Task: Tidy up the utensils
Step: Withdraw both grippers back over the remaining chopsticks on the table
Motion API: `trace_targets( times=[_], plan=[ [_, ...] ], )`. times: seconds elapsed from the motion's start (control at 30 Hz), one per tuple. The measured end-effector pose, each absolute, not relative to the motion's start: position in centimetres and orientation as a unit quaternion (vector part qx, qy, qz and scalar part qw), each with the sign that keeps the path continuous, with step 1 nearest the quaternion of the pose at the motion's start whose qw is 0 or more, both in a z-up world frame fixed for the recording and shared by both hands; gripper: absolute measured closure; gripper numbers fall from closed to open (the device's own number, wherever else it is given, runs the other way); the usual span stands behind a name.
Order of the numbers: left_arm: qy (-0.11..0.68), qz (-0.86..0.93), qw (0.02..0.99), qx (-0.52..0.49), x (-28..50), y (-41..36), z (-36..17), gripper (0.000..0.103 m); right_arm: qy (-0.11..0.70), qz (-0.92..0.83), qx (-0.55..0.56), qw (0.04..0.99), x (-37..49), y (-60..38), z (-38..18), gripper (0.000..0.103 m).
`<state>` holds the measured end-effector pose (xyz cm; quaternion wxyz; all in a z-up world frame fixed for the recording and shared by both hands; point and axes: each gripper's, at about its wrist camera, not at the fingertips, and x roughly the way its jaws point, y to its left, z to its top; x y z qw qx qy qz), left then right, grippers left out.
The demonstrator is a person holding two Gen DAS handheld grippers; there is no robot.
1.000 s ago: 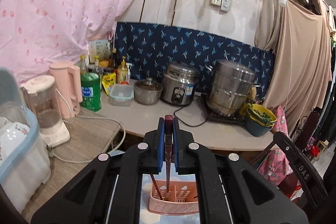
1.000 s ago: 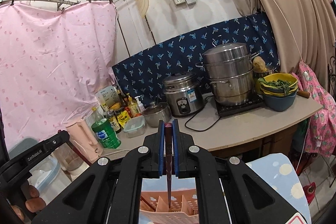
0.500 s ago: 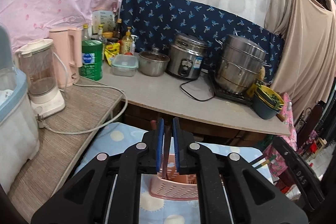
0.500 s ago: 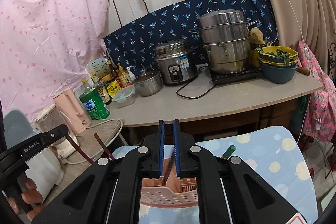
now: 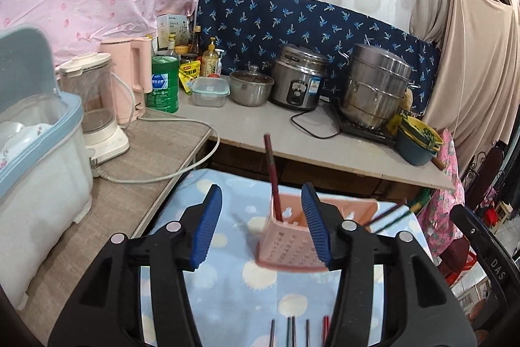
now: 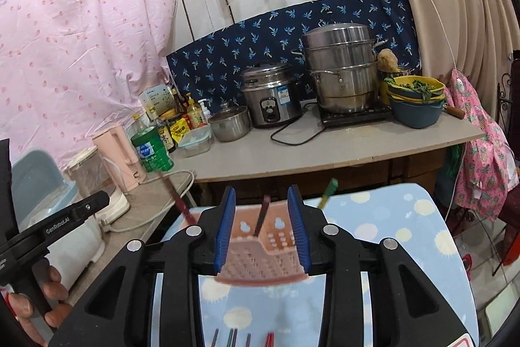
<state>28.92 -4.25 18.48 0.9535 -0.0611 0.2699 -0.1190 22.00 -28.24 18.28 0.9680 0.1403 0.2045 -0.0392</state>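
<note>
ok, your left gripper [image 5: 261, 225] & right gripper [image 6: 261, 228] just opened partway, nothing clamped. dark red chopsticks [image 5: 272, 178] stand in pink utensil basket [image 5: 286, 244] on dotted blue cloth [image 5: 227, 298]; more lie nearer you.

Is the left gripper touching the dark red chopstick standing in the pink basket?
Apart. The left wrist view shows the left gripper open, with clear gaps between both pads and the dark red chopstick standing in the pink basket.
</note>
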Motion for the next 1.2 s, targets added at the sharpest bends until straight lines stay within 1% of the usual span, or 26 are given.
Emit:
trace_targets(
  times=[0.27,0.6,0.9,1.2],
  plan=[
    [0.308,-0.113,0.943,-0.044,23.7,-2.2,14.7,0.054,0.24,-0.033,0.135,0.961,15.2,-26.1,14.7,0.07],
    [0.331,-0.109,0.937,-0.009,16.1,-1.4,9.9,0.054,0.285,-0.036,0.123,0.95,7.6,-23.2,9.7,0.07],
    [0.351,-0.109,0.93,0.025,10.1,-1.5,5.7,0.054,0.329,-0.032,0.122,0.936,2.9,-21.9,5.0,0.07],
    [0.383,-0.116,0.916,0.028,7.1,-1.4,2.0,0.054,0.358,-0.03,0.114,0.926,0.4,-20.3,1.3,0.07]
  ],
)
